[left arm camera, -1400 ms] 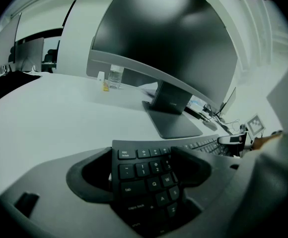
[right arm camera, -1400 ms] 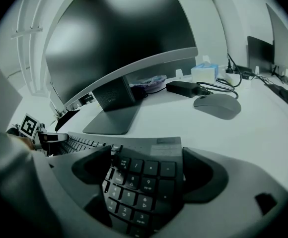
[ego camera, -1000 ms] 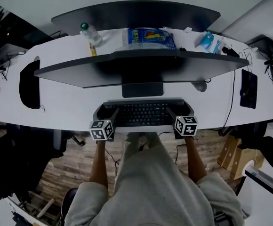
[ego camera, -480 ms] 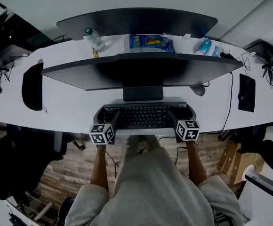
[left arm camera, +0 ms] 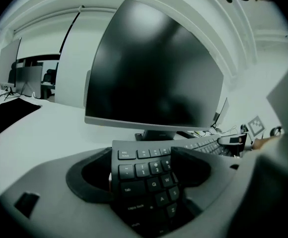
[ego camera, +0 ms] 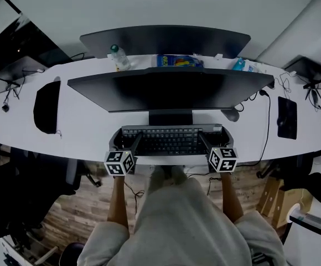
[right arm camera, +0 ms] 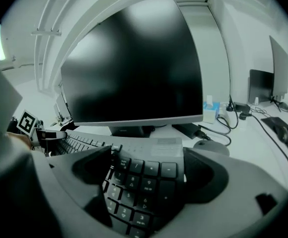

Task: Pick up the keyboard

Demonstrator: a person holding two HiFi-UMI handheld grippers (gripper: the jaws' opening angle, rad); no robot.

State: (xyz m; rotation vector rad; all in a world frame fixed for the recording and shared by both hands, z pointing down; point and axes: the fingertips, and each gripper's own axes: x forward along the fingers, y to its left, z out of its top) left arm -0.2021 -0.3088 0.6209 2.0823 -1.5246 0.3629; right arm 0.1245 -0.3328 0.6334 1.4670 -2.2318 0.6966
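Observation:
A black keyboard point(ego camera: 169, 139) lies along the front of the white desk point(ego camera: 88, 140), just before the monitor stand point(ego camera: 170, 117). My left gripper point(ego camera: 128, 143) has its jaws around the keyboard's left end. My right gripper point(ego camera: 207, 142) holds the right end the same way. In the left gripper view the keyboard point(left arm camera: 146, 175) fills the space between the jaws of my left gripper point(left arm camera: 144, 171), esc and number keys showing. In the right gripper view the keyboard's number-pad end point(right arm camera: 146, 185) sits between the jaws of my right gripper point(right arm camera: 149, 182).
A wide curved monitor point(ego camera: 171, 87) overhangs the keyboard, with a second monitor point(ego camera: 166, 39) behind it. A grey mouse point(ego camera: 231, 114) lies right of the stand. A bottle point(ego camera: 118, 56), a blue packet point(ego camera: 180, 61), black pads point(ego camera: 47, 107) point(ego camera: 287, 118) and cables point(ego camera: 269, 123) share the desk.
The head view has pulled back and shows more of the desk. Both grippers stay at the keyboard's two ends, and the keyboard holds its place before the monitor stand.

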